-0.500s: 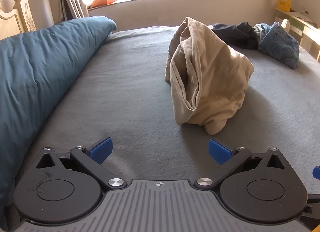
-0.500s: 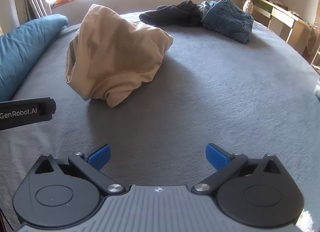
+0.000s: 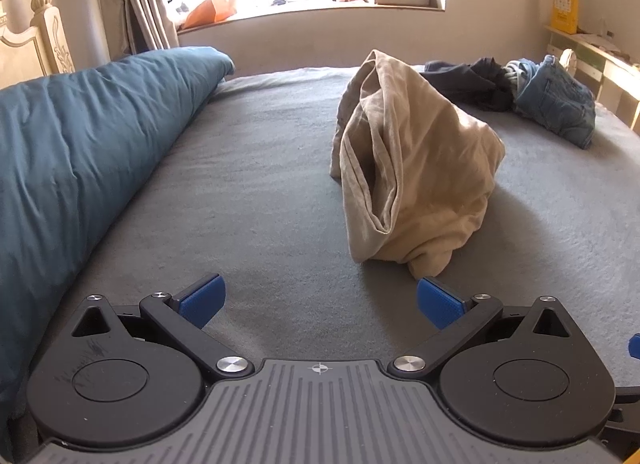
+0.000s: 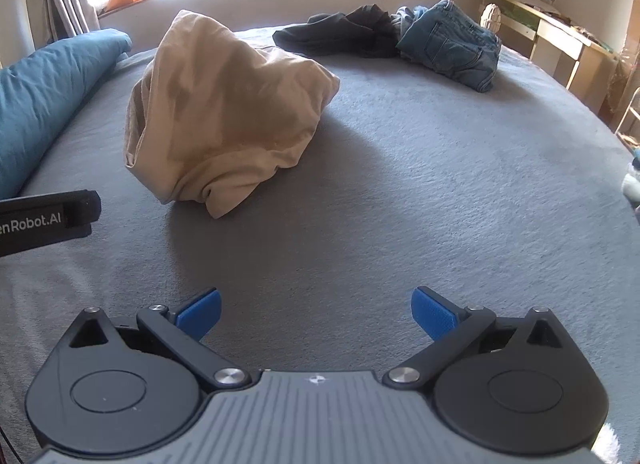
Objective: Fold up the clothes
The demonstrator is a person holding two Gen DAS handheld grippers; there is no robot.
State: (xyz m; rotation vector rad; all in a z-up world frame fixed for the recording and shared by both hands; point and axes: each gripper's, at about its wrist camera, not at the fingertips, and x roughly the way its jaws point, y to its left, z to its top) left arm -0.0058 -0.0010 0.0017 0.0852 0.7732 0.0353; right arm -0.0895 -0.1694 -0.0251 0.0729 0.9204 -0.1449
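Cloth comes first here: the tan garment (image 3: 416,168) sits in a crumpled, peaked heap near the middle of the grey bed (image 3: 248,200), standing up on its own folds, not lying flat. In the left wrist view an open hem or sleeve mouth faces you on its near left side; in the right wrist view its lowest bunched corner points toward you. Nothing touches it.

Your left gripper (image 3: 320,300) hovers just short of that near corner, its blue pads spread wide with only bedding between them. Your right gripper (image 4: 316,306) is likewise spread wide and empty, farther from the heap, which lies ahead and to its left.

Beyond the heap, near the far edge of the bed, a dark garment (image 4: 344,34) and a pair of jeans (image 4: 452,48) lie bunched and touching each other. A blue duvet (image 3: 80,152) runs along the left side.

You look to be at the very start, the reach before the first grasp. The next move probably calls for finding two real edges or corners of the tan garment, one per gripper, then lifting and spreading it flat. Pinching a single layer matters; grabbing the bunch whole would just drag the lump.
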